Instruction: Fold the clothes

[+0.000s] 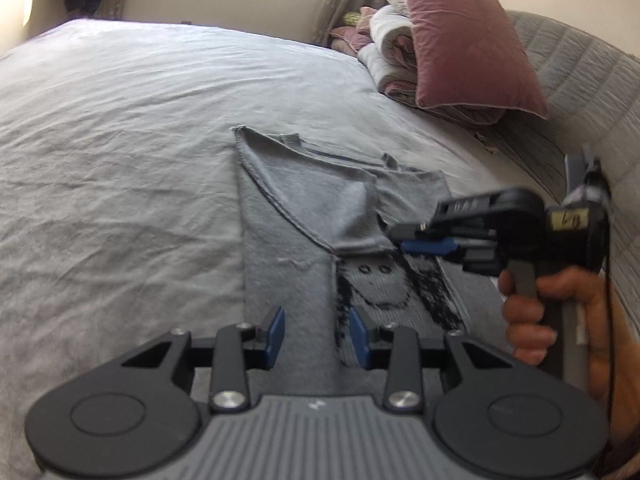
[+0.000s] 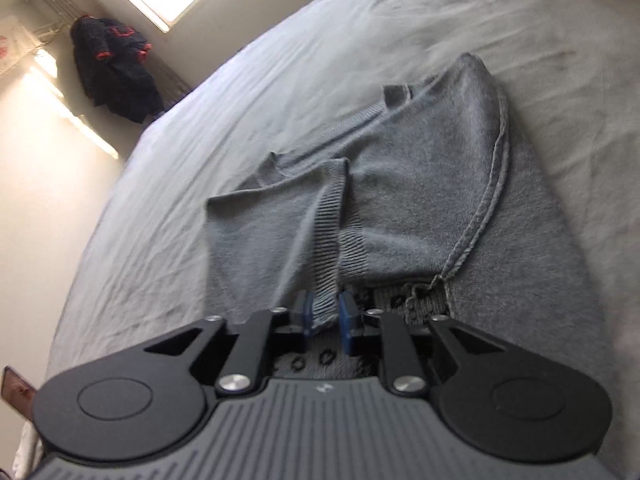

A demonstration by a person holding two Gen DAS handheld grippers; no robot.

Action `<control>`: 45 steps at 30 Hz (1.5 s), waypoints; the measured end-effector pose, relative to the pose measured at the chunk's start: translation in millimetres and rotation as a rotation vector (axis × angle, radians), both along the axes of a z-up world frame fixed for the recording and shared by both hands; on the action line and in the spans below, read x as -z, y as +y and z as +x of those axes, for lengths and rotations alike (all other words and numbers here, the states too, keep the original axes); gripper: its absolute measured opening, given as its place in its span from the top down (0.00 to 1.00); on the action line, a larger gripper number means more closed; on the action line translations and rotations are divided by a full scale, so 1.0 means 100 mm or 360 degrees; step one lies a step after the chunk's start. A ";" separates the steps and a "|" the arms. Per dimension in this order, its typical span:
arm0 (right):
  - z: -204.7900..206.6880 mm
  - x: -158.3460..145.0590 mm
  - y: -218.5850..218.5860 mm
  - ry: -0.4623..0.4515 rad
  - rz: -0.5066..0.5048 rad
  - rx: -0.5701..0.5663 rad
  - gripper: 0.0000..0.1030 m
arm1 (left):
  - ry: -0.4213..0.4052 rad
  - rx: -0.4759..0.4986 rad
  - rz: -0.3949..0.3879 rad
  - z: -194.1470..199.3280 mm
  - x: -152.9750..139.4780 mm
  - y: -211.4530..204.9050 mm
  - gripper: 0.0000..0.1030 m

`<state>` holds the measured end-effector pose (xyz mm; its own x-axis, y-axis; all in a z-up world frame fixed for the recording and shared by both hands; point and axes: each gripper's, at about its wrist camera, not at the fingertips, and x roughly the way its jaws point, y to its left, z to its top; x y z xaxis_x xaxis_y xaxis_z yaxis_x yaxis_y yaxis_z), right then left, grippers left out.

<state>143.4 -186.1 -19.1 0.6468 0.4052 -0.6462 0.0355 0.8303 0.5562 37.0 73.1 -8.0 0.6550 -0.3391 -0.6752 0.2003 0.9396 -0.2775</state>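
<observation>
Mid-fold: sleeves in, body fold still to do.
My right hand-held gripper [image 2: 325,317] is clenched on the sweater's ribbed cuff [image 2: 326,248]; my left hand-held gripper [image 1: 317,334] hovers released over the grey sweater [image 1: 288,216], which lies on the bed [image 1: 120,120]. Pillow [image 1: 460,40] and bedding [image 1: 390,48] sit well apart at the headboard; nothing is in the way.

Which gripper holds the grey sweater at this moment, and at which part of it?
The right gripper holds the grey sweater by the ribbed cuff of a sleeve. The left gripper holds nothing; its jaws stand open above the sweater.
</observation>
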 end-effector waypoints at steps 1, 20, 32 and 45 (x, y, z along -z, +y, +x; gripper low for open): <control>-0.08 -0.07 -0.01 -0.0020 -0.0009 -0.0011 0.61 | -0.0007 0.0024 0.0020 -0.06 -0.01 -0.03 0.65; -1.26 0.18 -0.04 0.0146 0.0151 -0.0417 0.60 | -0.0048 0.0234 0.0241 -0.56 0.42 -0.29 0.79; -1.35 0.25 0.24 0.0194 0.0256 -0.0623 0.60 | 0.0026 0.0182 0.0094 -0.64 0.39 0.10 0.93; -1.34 0.33 0.30 0.0294 0.0344 -0.0646 0.60 | -0.0030 0.0379 0.0298 -1.02 0.31 -0.10 0.65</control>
